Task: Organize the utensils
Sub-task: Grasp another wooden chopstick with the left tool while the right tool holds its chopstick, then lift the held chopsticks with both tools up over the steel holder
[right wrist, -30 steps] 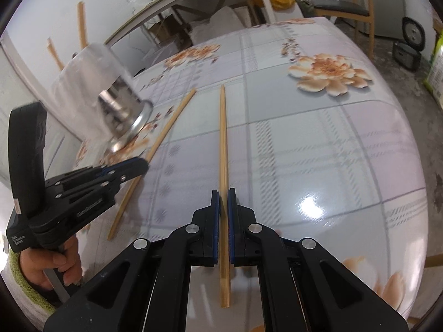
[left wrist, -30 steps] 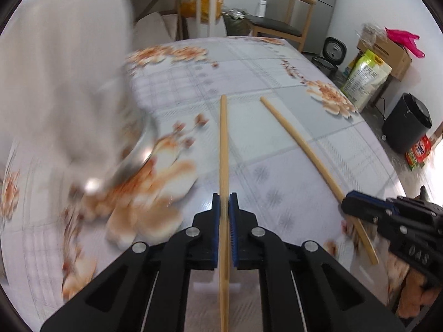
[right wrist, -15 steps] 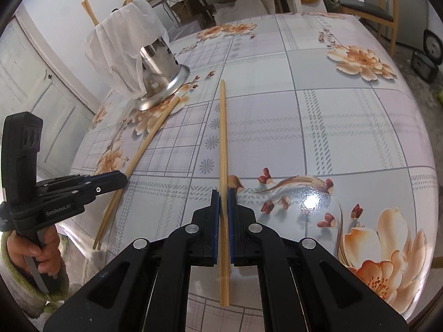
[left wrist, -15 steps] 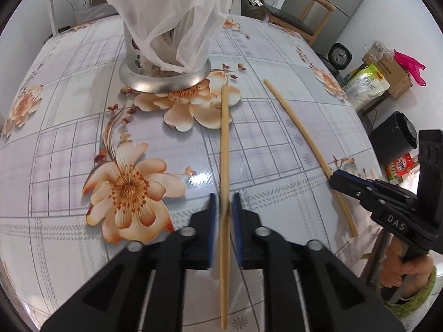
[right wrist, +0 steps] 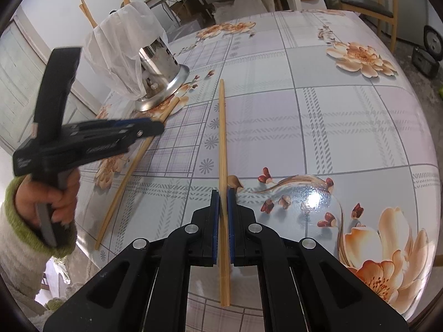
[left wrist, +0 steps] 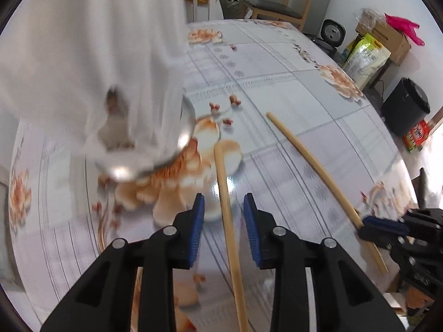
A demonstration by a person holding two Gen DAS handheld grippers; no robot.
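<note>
My left gripper [left wrist: 223, 210] is open; a bamboo chopstick [left wrist: 228, 221] lies on the table between its jaws, its tip near the steel utensil holder [left wrist: 155, 149], which is draped in a white bag. My right gripper [right wrist: 223, 197] is shut on a second chopstick [right wrist: 222, 138] that points away over the table. In the right wrist view the holder [right wrist: 159, 66] stands at the far left with several chopsticks [right wrist: 88, 13] in it, and the left gripper [right wrist: 91, 138] hovers over the loose chopstick [right wrist: 133, 166]. The right gripper also shows in the left wrist view [left wrist: 387, 229], holding its chopstick [left wrist: 313, 166].
The floral tablecloth [right wrist: 332, 116] covers a round table whose edge curves close on the right and near sides. A chair [left wrist: 277, 5], a black bin [left wrist: 407, 108] and bags [left wrist: 365, 55] stand beyond the table.
My left gripper has opened and let go of its chopstick, which now lies on the table. It has swung closer to the holder. The right gripper stays shut on its chopstick.
</note>
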